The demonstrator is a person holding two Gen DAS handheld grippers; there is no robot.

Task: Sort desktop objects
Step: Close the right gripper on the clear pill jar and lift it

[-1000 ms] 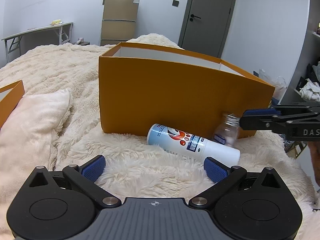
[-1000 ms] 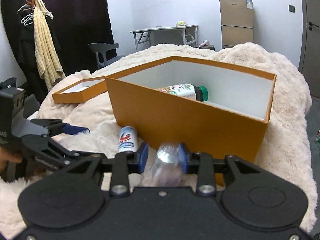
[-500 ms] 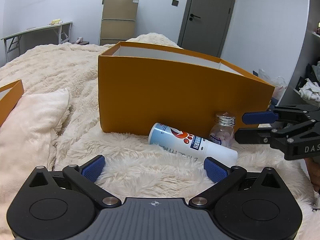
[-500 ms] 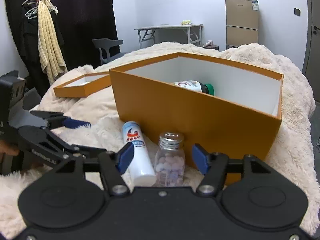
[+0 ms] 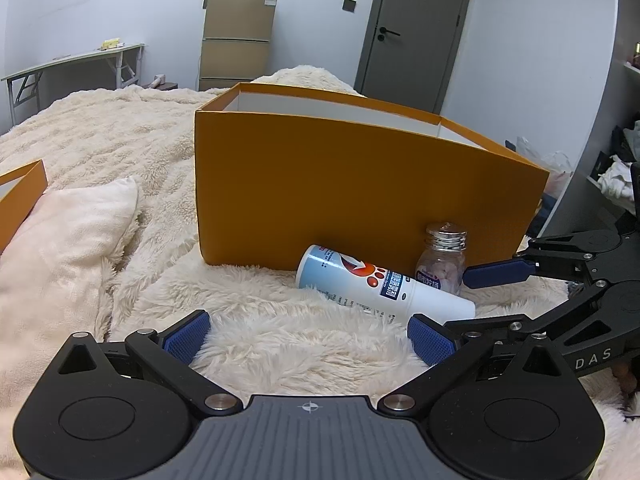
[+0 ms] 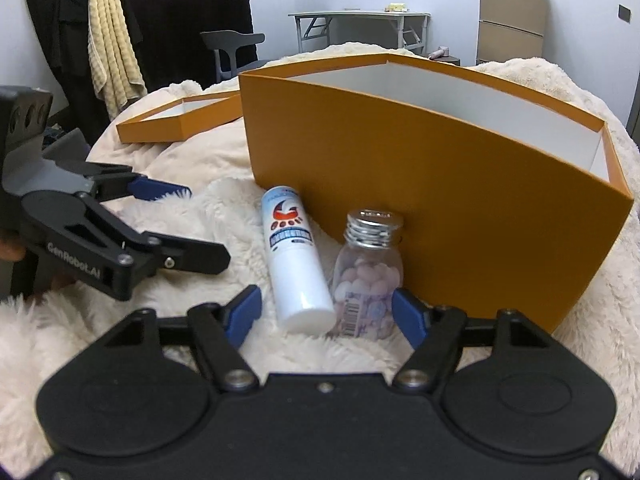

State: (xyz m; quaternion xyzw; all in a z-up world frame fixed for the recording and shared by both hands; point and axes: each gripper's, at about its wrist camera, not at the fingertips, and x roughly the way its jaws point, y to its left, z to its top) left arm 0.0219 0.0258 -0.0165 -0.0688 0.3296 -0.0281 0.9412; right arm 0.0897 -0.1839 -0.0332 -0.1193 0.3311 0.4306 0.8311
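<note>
A clear pill bottle (image 6: 368, 276) with a silver cap stands upright on the fluffy blanket against the orange box (image 6: 440, 208). A white spray tube (image 6: 294, 256) lies beside it, on its left. My right gripper (image 6: 327, 312) is open; the bottle and the tube's near end sit between its fingers, and the pads do not press on them. In the left wrist view the bottle (image 5: 442, 260), the tube (image 5: 380, 284) and the box (image 5: 340, 184) are ahead, with the right gripper (image 5: 468, 300) at the right. My left gripper (image 5: 308, 338) is open and holds nothing.
The orange box lid (image 6: 176, 120) lies on the blanket at the back left. A cream pillow (image 5: 60, 248) is to the left. The left gripper (image 6: 196, 224) rests left of the tube. A towel (image 6: 112, 40) hangs behind, by a grey chair (image 6: 232, 46).
My right gripper opened and let go of the pill bottle, which now stands upright by the box. The gripper then sank a little around it. The left gripper kept still.
</note>
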